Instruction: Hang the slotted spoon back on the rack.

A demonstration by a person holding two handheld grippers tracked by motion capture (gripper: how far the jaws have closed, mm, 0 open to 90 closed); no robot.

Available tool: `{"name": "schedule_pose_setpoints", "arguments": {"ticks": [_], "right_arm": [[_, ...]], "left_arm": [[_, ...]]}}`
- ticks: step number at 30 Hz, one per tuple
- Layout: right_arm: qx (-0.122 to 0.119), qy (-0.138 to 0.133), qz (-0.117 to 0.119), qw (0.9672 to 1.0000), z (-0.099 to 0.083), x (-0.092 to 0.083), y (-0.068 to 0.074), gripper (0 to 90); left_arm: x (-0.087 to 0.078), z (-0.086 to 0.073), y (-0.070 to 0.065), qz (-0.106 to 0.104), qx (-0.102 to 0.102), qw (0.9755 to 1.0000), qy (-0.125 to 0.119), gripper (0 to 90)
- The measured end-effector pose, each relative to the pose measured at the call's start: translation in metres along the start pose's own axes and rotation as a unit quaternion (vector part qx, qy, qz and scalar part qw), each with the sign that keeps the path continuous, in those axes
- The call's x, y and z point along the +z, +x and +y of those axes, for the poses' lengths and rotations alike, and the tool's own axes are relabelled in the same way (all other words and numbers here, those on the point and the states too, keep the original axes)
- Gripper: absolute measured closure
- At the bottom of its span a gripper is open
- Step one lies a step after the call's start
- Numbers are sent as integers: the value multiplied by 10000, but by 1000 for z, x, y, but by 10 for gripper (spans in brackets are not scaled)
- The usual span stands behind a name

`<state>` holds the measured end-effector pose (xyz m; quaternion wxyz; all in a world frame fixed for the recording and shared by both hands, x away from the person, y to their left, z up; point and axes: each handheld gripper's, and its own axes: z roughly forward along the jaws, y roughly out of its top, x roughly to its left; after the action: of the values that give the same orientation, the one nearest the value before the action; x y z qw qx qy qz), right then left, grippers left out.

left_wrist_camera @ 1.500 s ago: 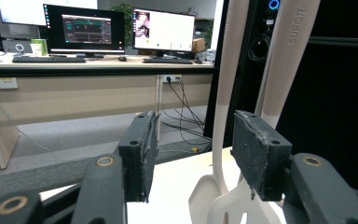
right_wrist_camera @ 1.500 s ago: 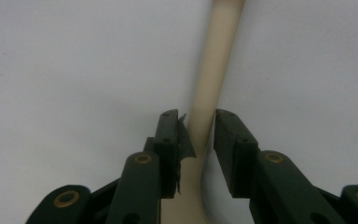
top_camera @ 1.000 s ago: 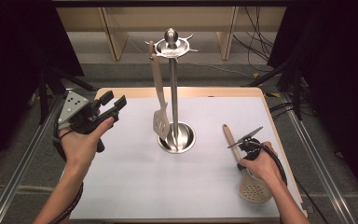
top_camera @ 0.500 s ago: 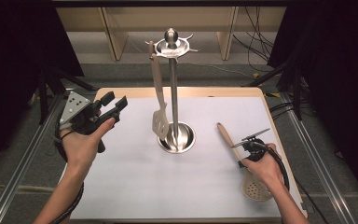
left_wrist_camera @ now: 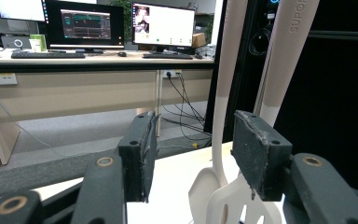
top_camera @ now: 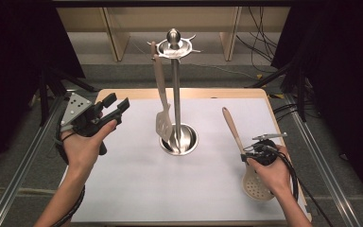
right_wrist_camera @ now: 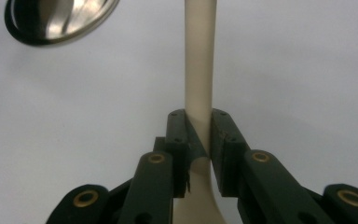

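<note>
Black jaws of the right gripper had just closed onto the beige handle of the skimmer, near the table's right edge, its perforated bowl toward the near right corner. The left gripper stood wide and empty near the left edge. A slotted turner hung from the steel stand at the table's middle.
</note>
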<state>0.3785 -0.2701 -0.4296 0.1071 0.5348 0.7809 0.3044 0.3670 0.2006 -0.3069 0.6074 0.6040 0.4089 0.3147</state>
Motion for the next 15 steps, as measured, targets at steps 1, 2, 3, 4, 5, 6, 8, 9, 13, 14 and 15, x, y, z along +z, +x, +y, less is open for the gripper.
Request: {"name": "schedule_pose_setpoints", "arguments": {"ticks": [1, 2, 3, 4, 5, 6, 8, 9, 13, 14, 15], "right_arm": [[16, -167, -14, 9999, -1, -1, 0, 794], [61, -252, 6, 9997, -1, -3, 1, 794], [101, -339, -8, 9994, -1, -5, 3, 793], [106, -401, -159, 9990, -1, -7, 4, 793], [123, -526, -128, 9985, -2, -7, 3, 793], [105, -594, -105, 9981, -3, -9, 3, 794], [-169, -865, -74, 9961, -4, -10, 0, 793], [-207, -1000, -80, 9947, -4, -10, 0, 793], [-124, -1195, -11, 9928, -5, -16, 5, 793], [-157, -1236, -24, 9922, -5, -19, 6, 794], [-197, -1371, 32, 9904, -5, -19, 6, 793]], "left_arm": [[0, 0, 0, -4, 2, 10000, 5, 489], [0, 0, 0, -13, 5, 10000, 11, 489], [0, 0, 0, -18, 3, 10000, 15, 488], [0, -1, 0, -21, -2, 10000, 20, 488], [1, -1, 0, -22, -7, 10000, 28, 487], [1, -1, 0, -27, 6, 10000, 55, 487], [2, -2, -1, -57, -10, 9999, 116, 484], [3, -3, -1, -83, -7, 9999, 135, 482], [6, -7, -4, -160, -13, 9996, 251, 478], [7, -8, -4, -177, -34, 9995, 263, 478], [8, -9, -5, -190, -35, 9994, 272, 478]]}}
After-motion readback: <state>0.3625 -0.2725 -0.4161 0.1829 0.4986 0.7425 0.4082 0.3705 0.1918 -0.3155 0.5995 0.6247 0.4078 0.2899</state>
